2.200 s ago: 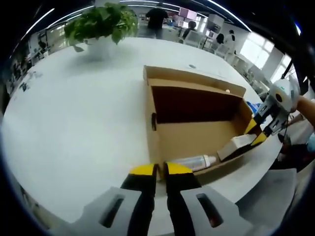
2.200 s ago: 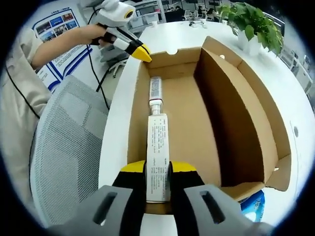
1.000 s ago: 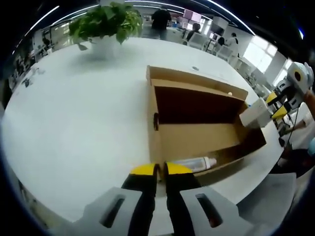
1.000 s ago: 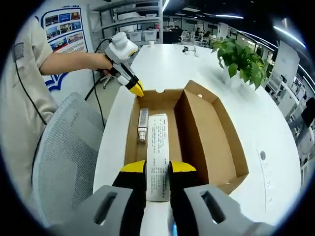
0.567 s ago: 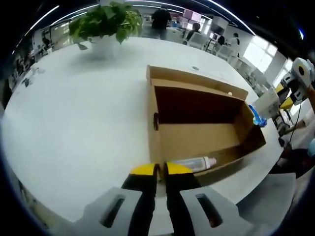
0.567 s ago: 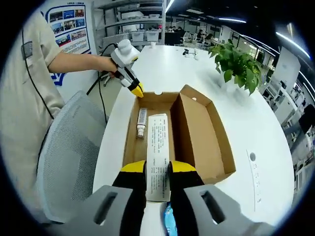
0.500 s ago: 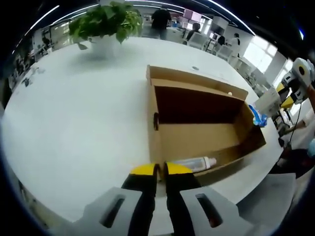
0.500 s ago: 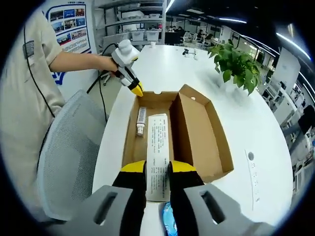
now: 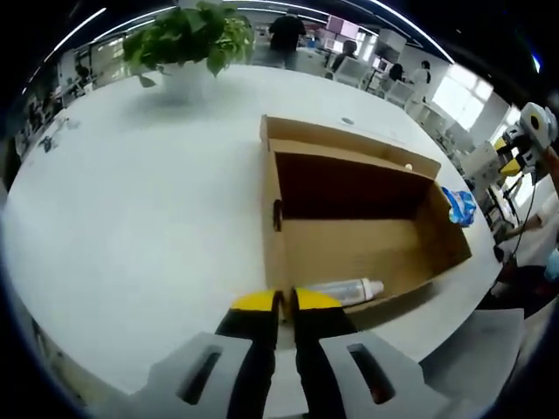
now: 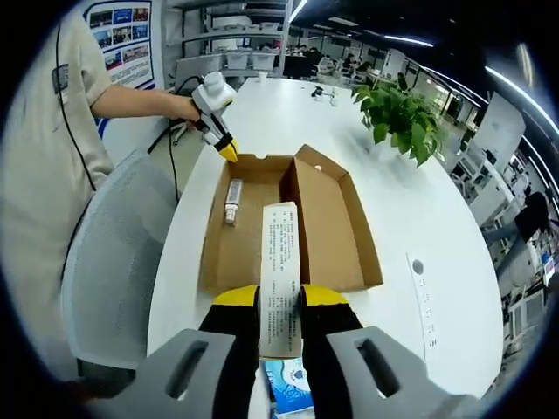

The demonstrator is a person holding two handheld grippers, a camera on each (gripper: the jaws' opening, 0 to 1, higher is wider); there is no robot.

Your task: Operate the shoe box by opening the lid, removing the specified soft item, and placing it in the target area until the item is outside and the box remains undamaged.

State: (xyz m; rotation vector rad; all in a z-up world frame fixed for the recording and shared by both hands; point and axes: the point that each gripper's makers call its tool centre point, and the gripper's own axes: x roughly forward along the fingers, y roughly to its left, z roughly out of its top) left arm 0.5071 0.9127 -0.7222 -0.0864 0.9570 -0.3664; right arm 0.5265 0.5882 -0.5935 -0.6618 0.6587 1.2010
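Clamping a white carton, the right claw hangs above a blue packet.

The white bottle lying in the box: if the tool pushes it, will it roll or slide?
The white bottle looks round and lies on its side on the flat floor of the box, so it probably rolls. It seems small, likely light.

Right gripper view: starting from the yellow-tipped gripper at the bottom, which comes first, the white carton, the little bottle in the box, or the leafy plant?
1. White carton, clamped between the right gripper jaws, sticking forward above the shoe box.
2. Bottle, lying inside the box at its far left end.
3. Potted plant, on the white table beyond the box, upper right.
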